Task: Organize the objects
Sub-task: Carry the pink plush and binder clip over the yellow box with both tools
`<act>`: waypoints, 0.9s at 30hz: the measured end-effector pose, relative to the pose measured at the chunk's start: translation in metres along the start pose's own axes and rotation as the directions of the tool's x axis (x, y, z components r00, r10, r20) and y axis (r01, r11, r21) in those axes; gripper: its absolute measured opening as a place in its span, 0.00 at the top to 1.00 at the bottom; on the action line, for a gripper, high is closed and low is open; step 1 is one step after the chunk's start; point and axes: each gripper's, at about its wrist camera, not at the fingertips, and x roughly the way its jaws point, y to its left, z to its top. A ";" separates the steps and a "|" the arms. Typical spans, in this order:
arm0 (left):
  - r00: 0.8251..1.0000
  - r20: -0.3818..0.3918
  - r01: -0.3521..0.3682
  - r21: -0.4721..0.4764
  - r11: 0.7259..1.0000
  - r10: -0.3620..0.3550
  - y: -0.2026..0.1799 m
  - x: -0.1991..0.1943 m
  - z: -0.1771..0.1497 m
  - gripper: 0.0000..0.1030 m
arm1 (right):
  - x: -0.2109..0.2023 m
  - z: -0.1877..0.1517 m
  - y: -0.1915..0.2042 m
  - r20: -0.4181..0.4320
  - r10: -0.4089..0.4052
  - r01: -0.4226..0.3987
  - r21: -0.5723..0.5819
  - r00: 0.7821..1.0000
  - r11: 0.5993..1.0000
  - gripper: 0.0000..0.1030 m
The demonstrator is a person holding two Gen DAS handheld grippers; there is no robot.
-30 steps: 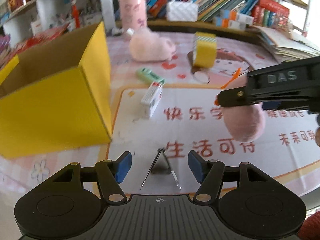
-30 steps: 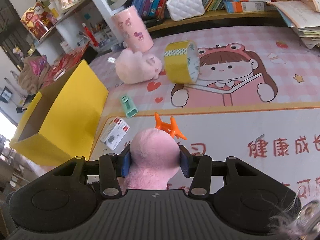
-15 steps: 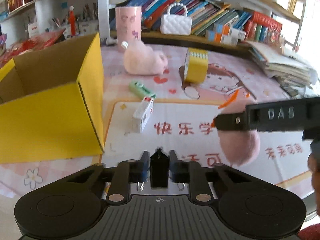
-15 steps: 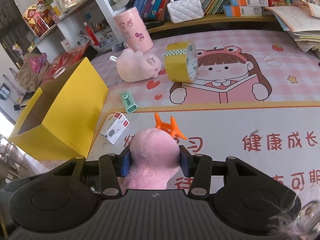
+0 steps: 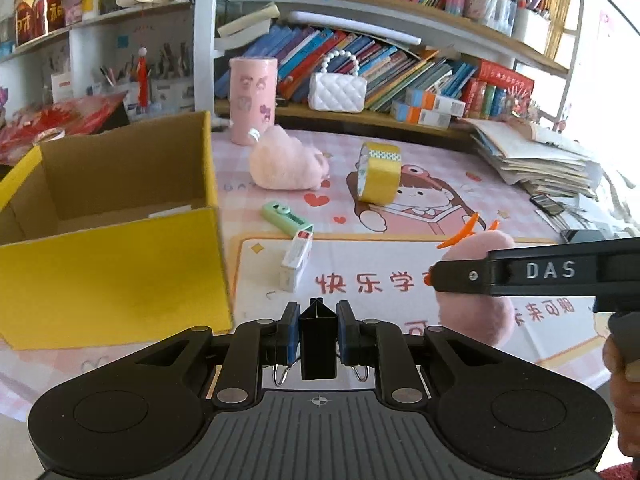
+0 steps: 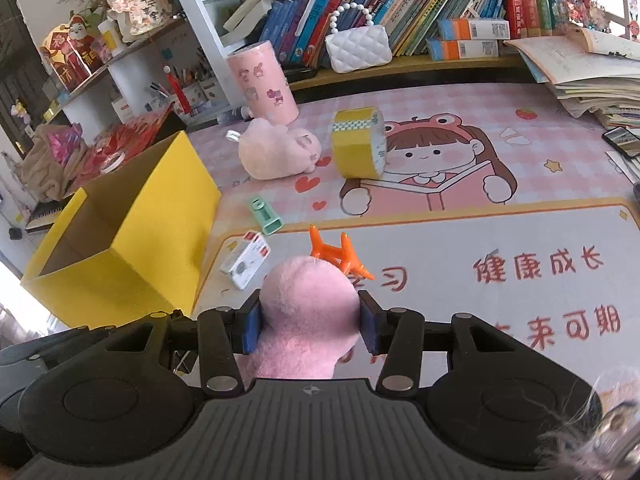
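At the bottom centre of the left wrist view, the left gripper (image 5: 318, 334) is clamped tight on a black binder clip (image 5: 318, 340), its blue pads (image 5: 291, 334) pressing the clip's two sides and its wire handles hanging below; the clip is clear of the mat. At the right edge of the same frame the right gripper (image 5: 434, 280) reaches in sideways, closed about a pink plush toy (image 5: 472, 316) with orange antlers (image 5: 464, 232); a hand (image 5: 624, 360) shows at the far right. In the right wrist view the right gripper (image 6: 310, 324) sits at lower centre, jaws partly open and squeezing the pink plush toy (image 6: 310, 308), the orange antlers (image 6: 336, 256) poking above it.

The open yellow cardboard box (image 5: 112, 268) fills the left of the left wrist frame and sits at centre left (image 6: 132, 240) in the right wrist frame; just right of it on the pink cartoon desk mat (image 5: 440, 200) lie a small white carton (image 5: 296, 260) and, touching its upper end, a mint-green plastic item (image 5: 286, 218). Toward upper centre, a second pale pink plush (image 5: 286, 164) lies beside a roll of yellow tape (image 5: 378, 172) standing on edge; behind them stand a pink cylinder tin (image 5: 252, 100) and a white quilted handbag (image 5: 338, 90), against shelves of books (image 5: 400, 60); a stack of papers (image 5: 540, 156) fills the centre right.
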 end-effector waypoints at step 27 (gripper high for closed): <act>0.992 0.073 -0.098 -0.094 0.991 0.105 0.128 -0.124 -0.061 0.83 | -0.028 -0.091 0.169 -0.019 0.085 -0.087 -0.145 0.996 0.986 0.56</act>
